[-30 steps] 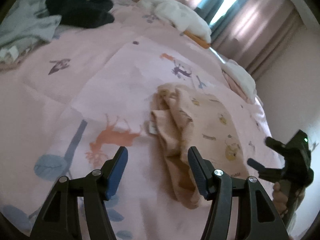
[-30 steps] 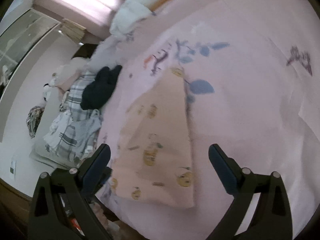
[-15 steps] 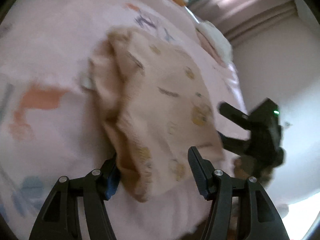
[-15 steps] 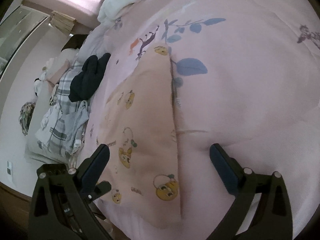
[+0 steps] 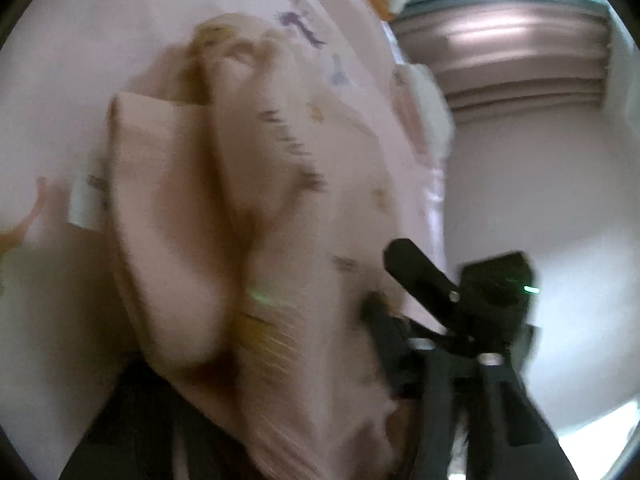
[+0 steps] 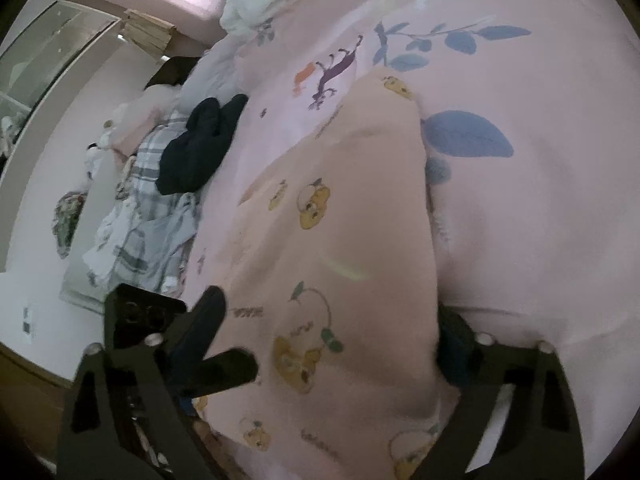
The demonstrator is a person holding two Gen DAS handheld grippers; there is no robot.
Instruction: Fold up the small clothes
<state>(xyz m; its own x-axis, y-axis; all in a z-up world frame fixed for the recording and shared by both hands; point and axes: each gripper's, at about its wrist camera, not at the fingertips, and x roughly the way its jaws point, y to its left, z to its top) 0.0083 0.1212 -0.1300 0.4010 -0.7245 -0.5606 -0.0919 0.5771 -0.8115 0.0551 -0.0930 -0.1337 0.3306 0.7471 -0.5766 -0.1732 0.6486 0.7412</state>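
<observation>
1. The small peach cloth with yellow bear prints [image 6: 344, 264] lies on the pink bed cover with blue leaves [image 6: 540, 208] and fills the middle of both views.
2. The right gripper [image 6: 332, 360] has its jaws spread wide, with the cloth's near edge between them.
3. The left gripper [image 5: 256, 380] is blurred and mostly hidden under the cloth; its jaws cannot be made out.
4. A dark bundle of clothes [image 6: 200, 148] sits at the upper left.

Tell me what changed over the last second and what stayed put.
Both claws closed in on the peach printed garment: the left claw moved from beside its bunched edge to astride it, and the right claw dropped low over the near hem. Neither grip is clearly shut. The dark clothes and plaid pile stayed.
</observation>
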